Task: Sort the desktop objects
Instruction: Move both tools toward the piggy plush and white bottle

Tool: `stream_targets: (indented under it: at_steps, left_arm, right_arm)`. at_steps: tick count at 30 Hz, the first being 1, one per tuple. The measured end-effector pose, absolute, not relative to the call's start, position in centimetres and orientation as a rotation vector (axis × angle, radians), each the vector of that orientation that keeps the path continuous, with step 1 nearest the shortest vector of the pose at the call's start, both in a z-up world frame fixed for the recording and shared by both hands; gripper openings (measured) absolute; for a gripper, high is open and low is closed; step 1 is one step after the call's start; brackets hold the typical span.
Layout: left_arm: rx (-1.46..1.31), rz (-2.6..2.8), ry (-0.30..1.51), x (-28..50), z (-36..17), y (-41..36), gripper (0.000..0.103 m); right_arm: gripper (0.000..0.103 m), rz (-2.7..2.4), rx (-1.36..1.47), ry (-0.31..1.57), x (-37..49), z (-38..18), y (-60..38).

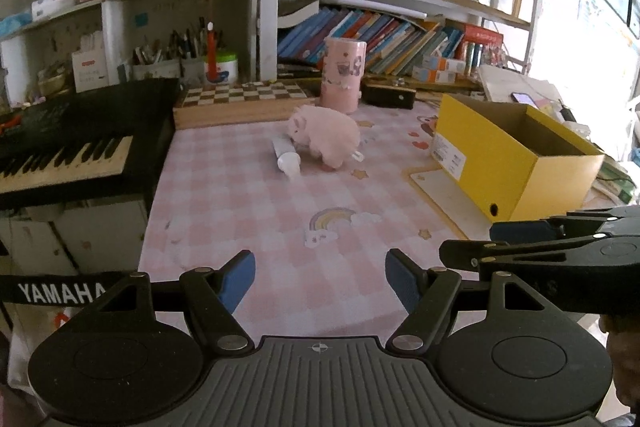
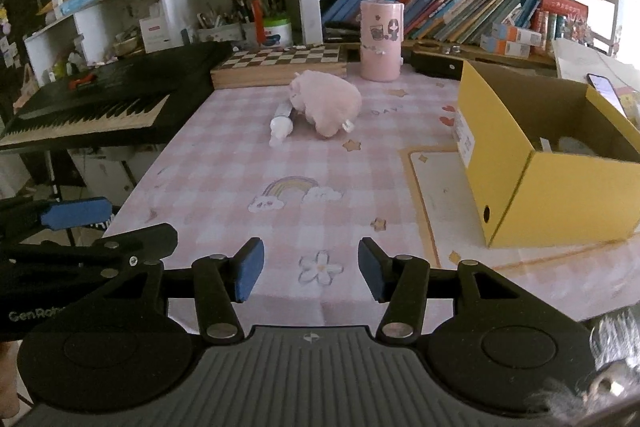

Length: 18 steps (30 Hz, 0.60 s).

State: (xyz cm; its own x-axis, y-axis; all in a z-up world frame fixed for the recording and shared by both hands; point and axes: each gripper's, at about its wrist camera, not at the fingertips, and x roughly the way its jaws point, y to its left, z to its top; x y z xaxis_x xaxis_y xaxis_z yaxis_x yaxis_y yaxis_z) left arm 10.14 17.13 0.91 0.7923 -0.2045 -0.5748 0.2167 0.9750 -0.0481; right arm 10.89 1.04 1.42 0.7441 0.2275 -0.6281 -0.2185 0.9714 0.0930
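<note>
Nearest, the left gripper (image 1: 320, 281) and right gripper (image 2: 311, 273) both hang spread and empty over the pink checked tablecloth (image 2: 248, 187). Straight ahead, well apart, lies the white squeeze tube (image 1: 287, 157), cap toward us, touching the pink plush pig (image 1: 326, 135); the left looks marginally nearer. Right, the yellow cardboard box (image 2: 560, 187) hides its contents.
</note>
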Motion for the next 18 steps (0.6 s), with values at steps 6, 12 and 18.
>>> stream_targets:
  at_steps: [6, 12, 18]
  left_arm:
    - [0.013, -0.211, 0.632, 13.4, 0.5, 15.8, 0.074]
    - [-0.008, -0.179, 0.654, 16.4, 0.2, 15.0, 0.074]
    - [-0.020, -0.136, 0.673, 18.9, 0.2, 14.3, 0.074]
  right_arm:
    - [0.052, 0.263, -0.001, 0.701, 14.8, 1.5, 0.1]
    - [0.052, 0.296, -0.014, 0.724, 18.8, 1.3, -0.7]
    - [0.054, 0.339, -0.021, 0.745, 22.1, 1.2, -1.3]
